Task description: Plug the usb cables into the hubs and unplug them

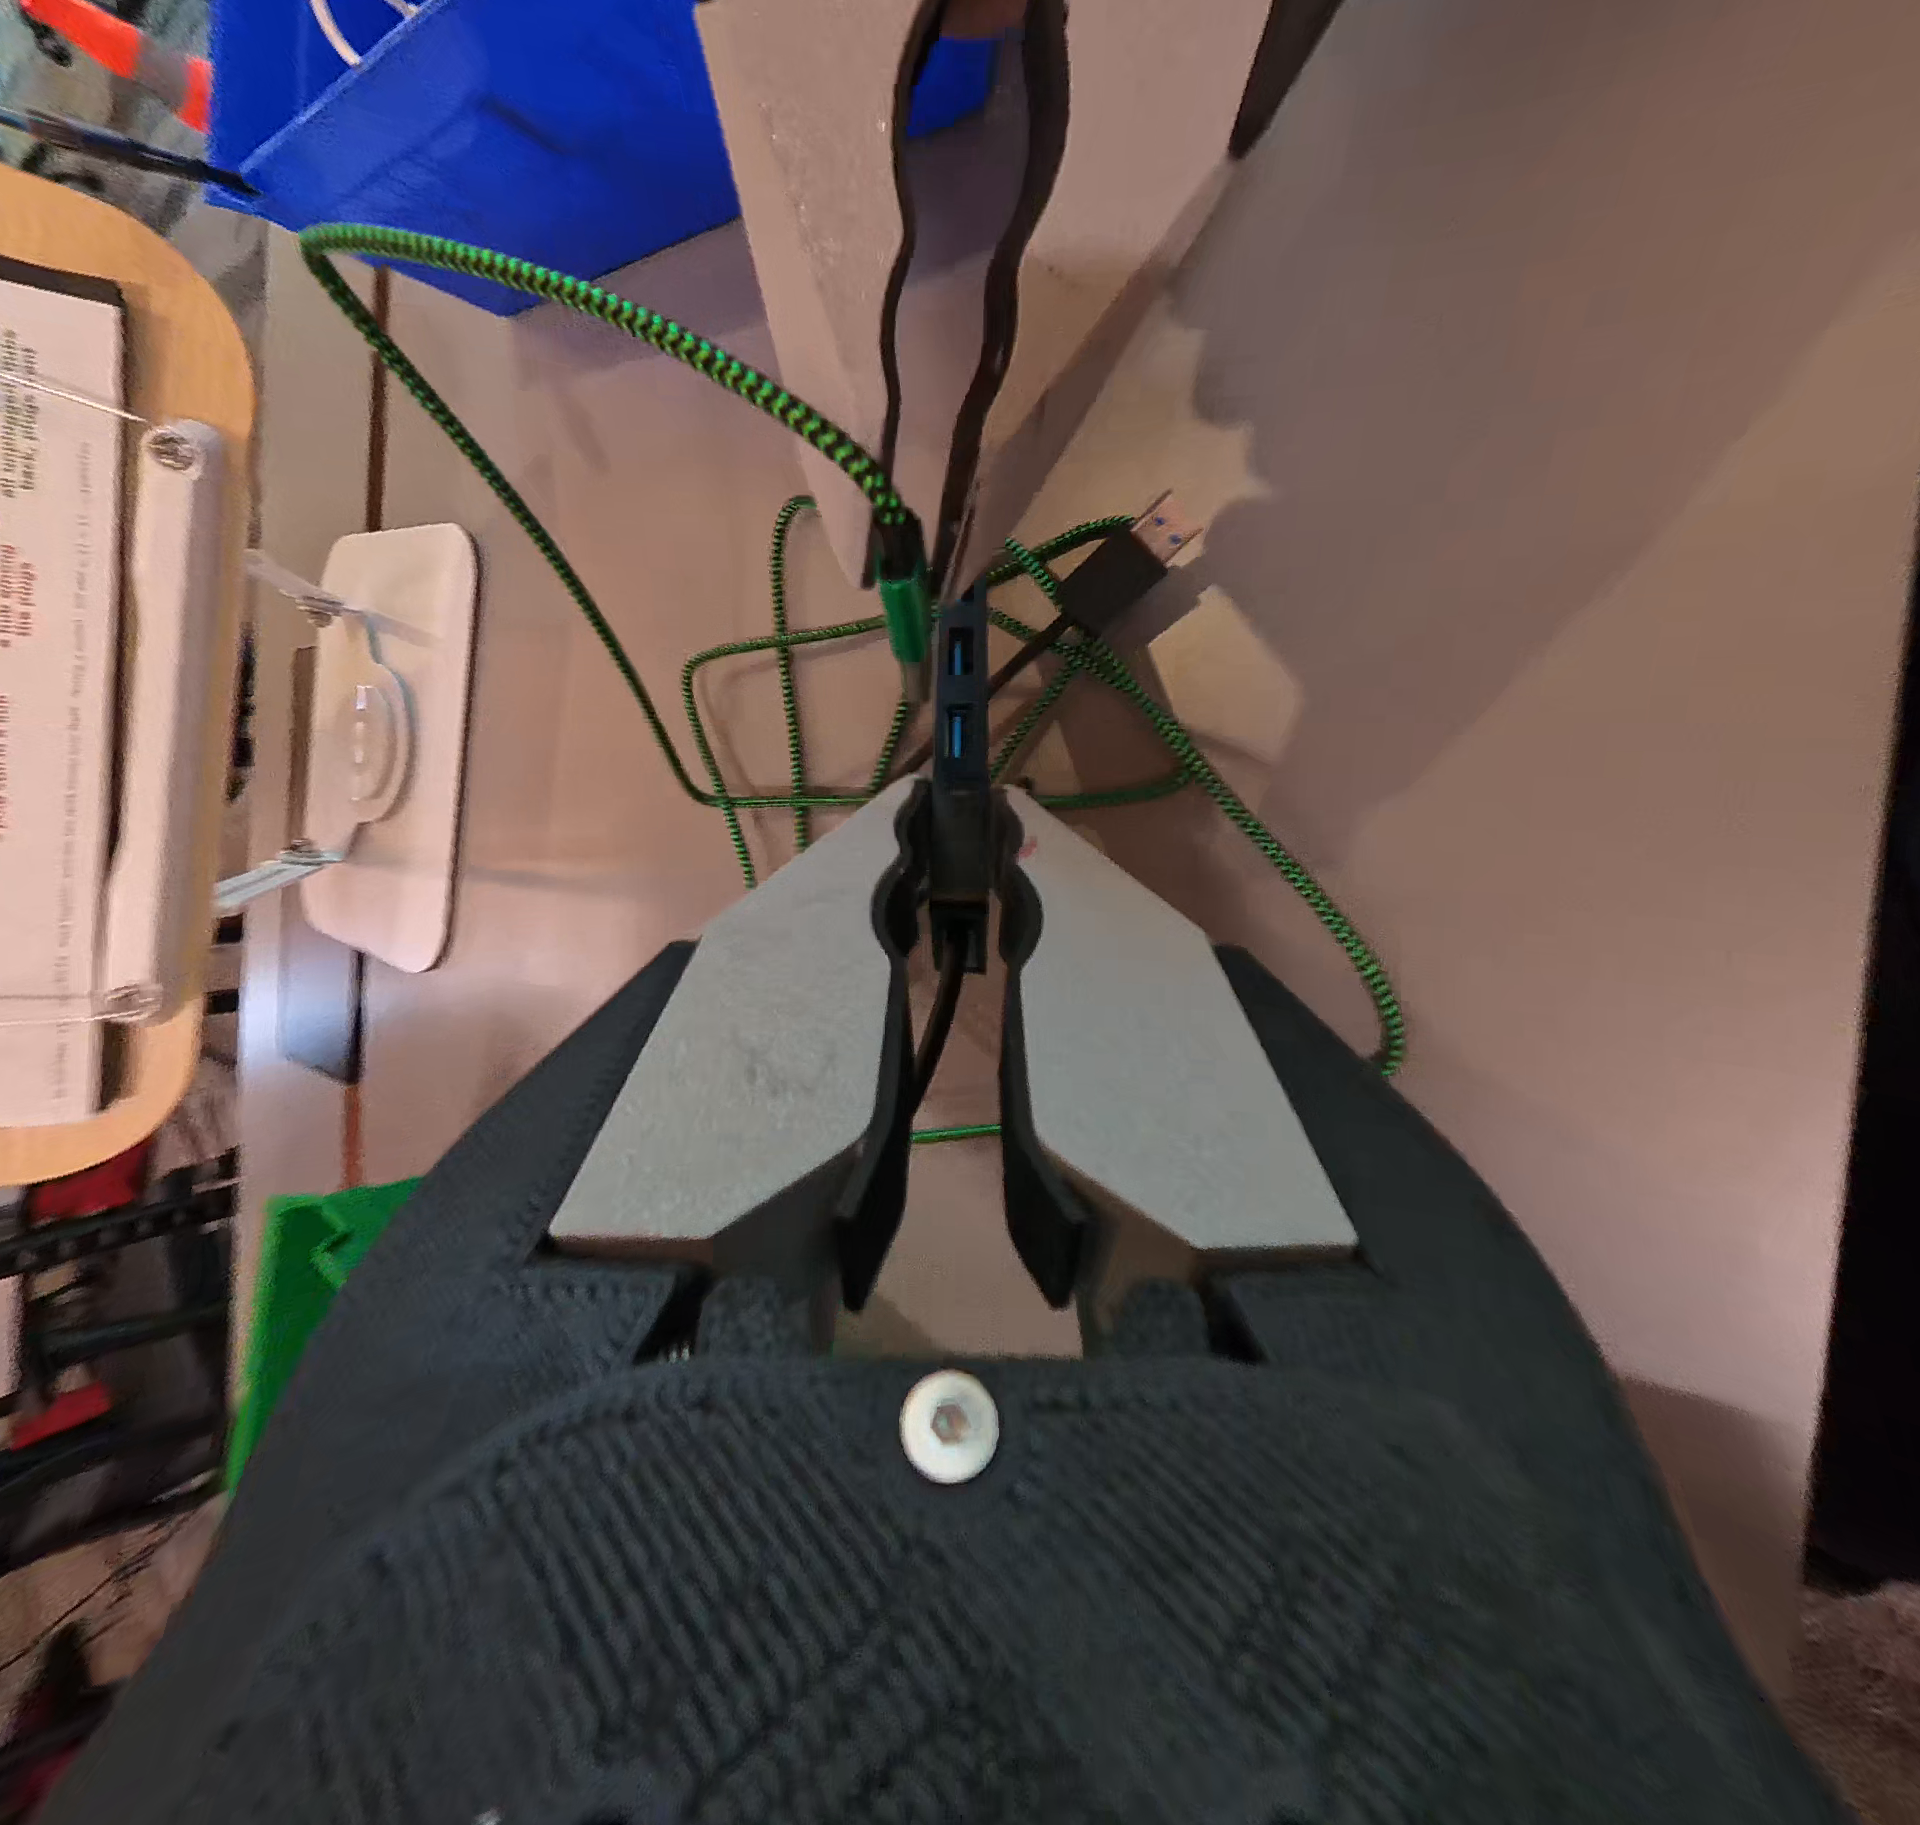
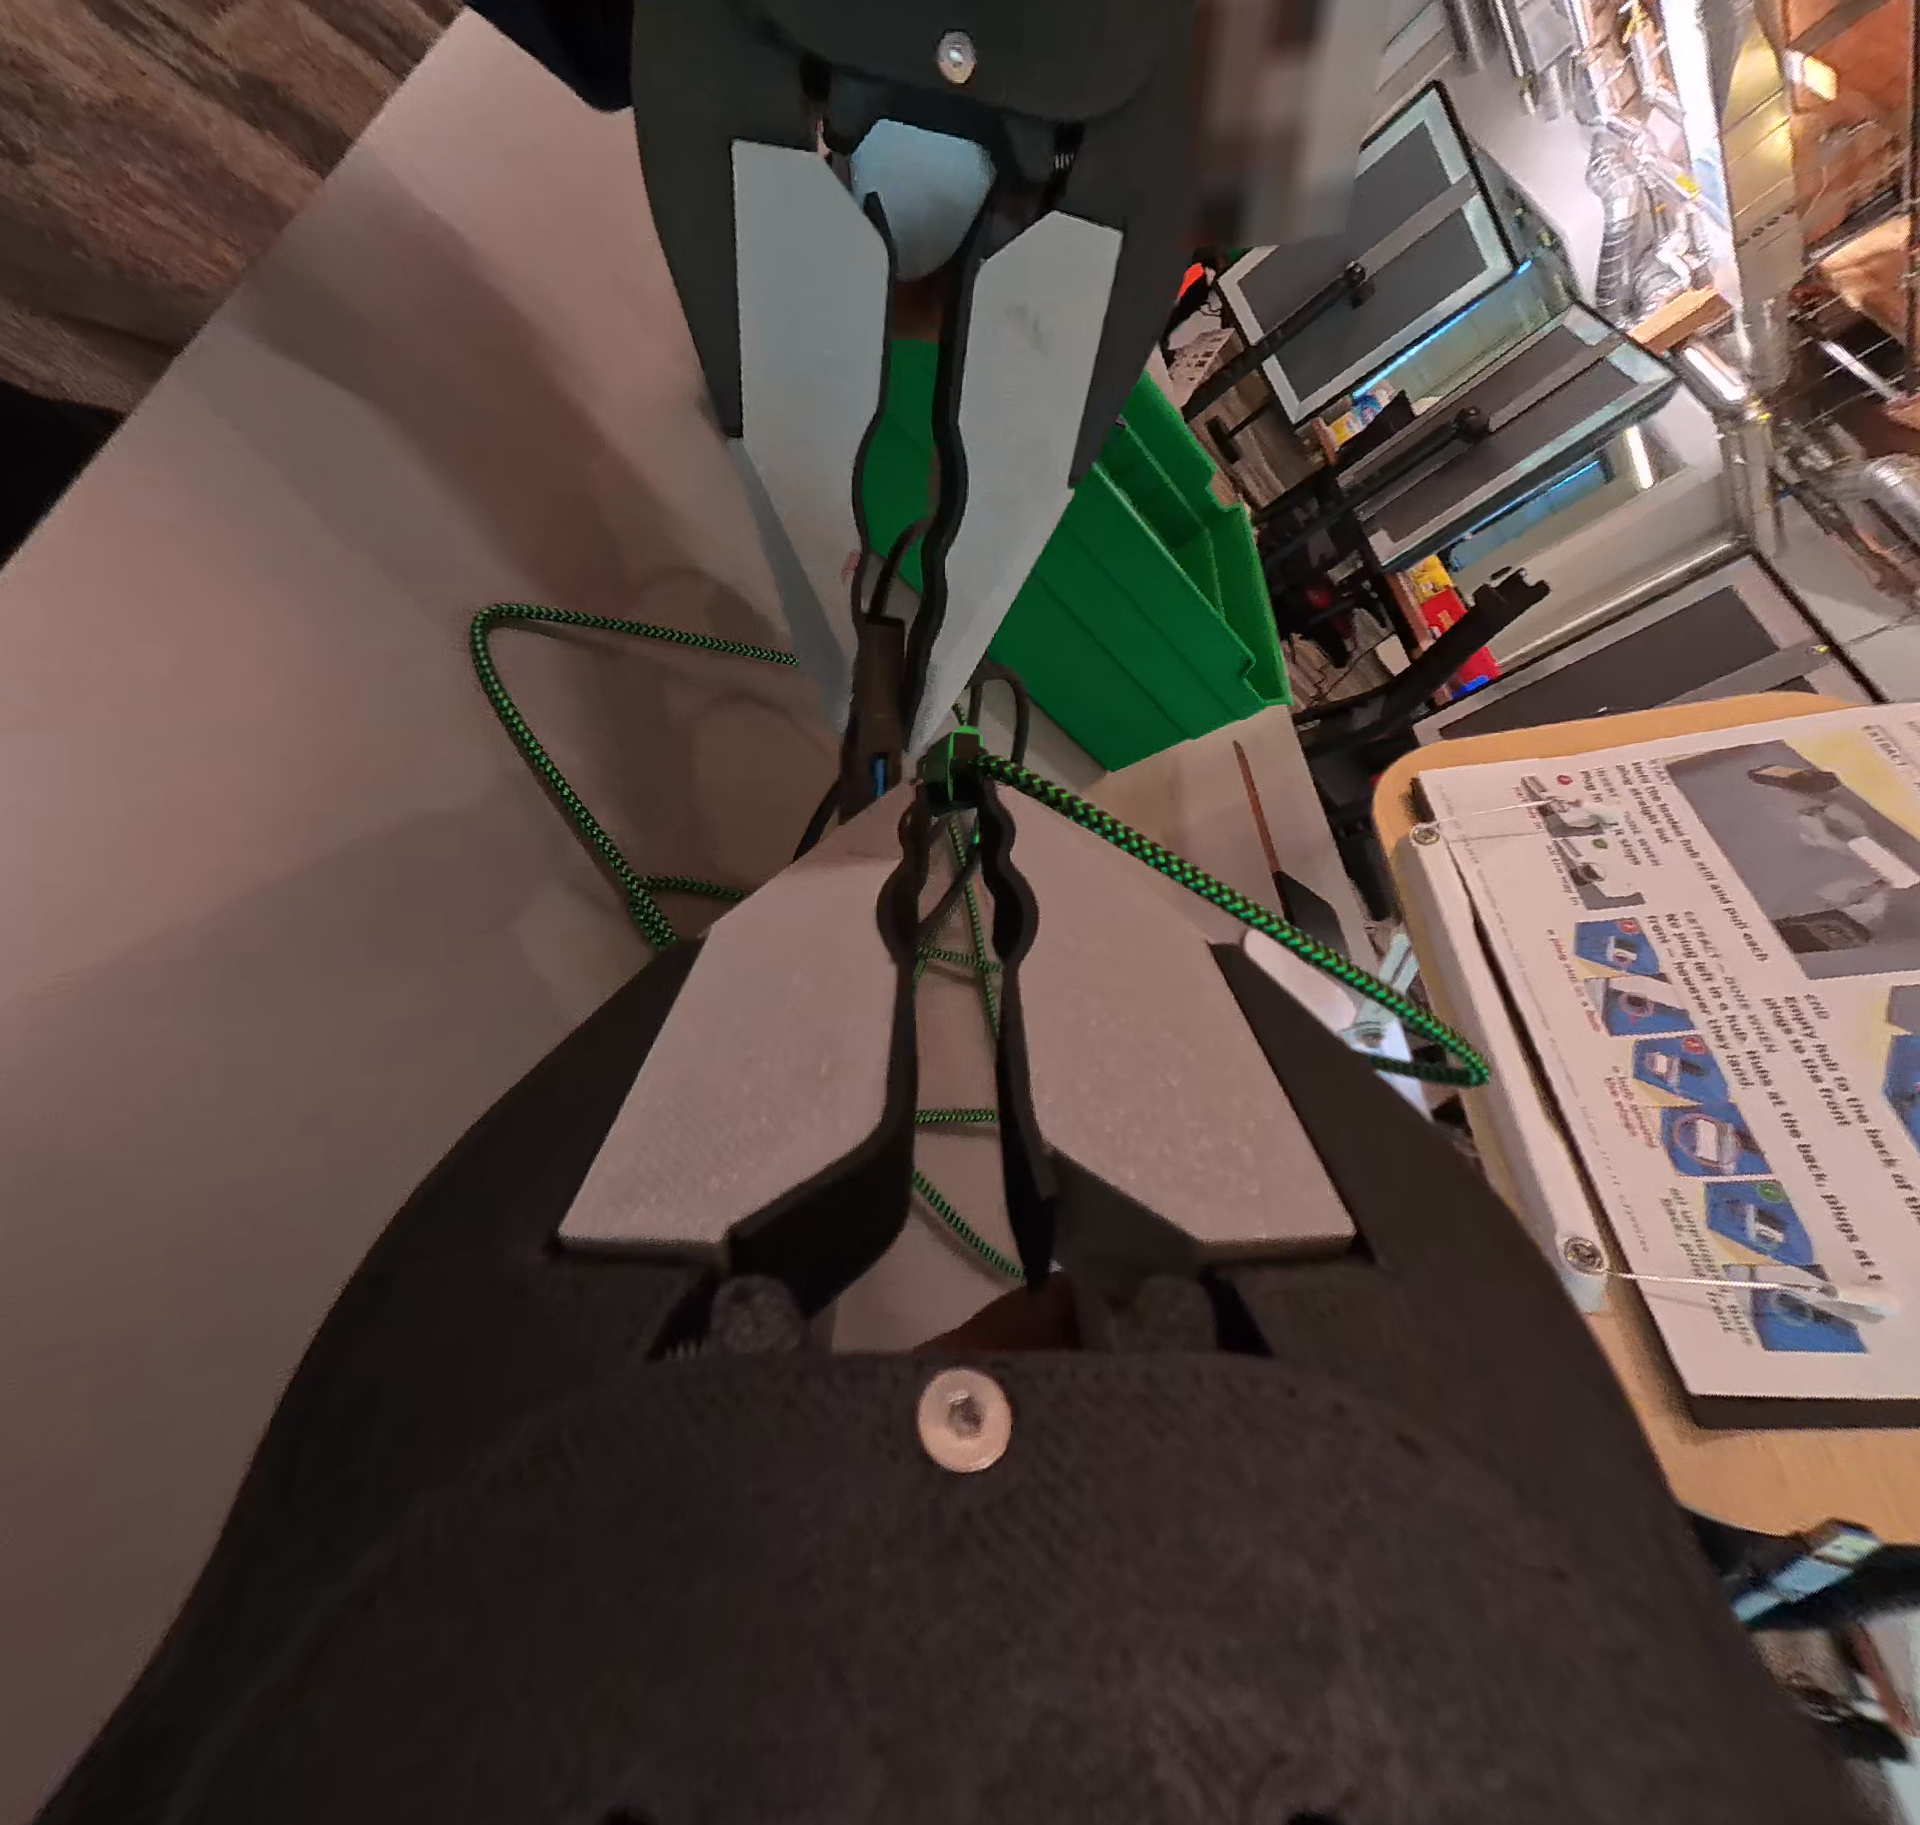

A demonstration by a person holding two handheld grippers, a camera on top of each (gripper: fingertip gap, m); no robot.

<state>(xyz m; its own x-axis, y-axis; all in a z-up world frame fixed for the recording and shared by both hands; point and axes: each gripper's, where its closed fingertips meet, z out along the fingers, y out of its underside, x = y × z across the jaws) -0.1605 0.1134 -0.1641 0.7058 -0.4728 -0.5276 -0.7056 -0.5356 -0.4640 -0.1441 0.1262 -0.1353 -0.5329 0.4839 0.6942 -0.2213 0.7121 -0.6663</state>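
In the left wrist view my left gripper [image 1: 958, 811] is shut on a black USB hub [image 1: 961, 695], whose two blue ports face the camera. The hub's own black plug [image 1: 1127, 570] sticks up behind it. My right gripper [image 1: 914, 549] comes in from above, shut on the green plug [image 1: 902, 612] of a green braided cable [image 1: 582, 310]. The plug's tip sits just left of the hub, outside the two visible ports. In the right wrist view my right gripper [image 2: 951, 807] holds the green plug [image 2: 951, 767], tip to tip with my left gripper [image 2: 883, 736] and the hub [image 2: 878, 684].
The cable's loops lie on the beige table [image 1: 1507, 632] under both grippers. A blue bin [image 1: 468, 113] stands behind, a green bin [image 2: 1122, 612] at the table's side. A wooden board with a printed sheet [image 2: 1714, 1048] and a white plate [image 1: 395, 736] lie nearby. The tips of both grippers are at nearly the same place.
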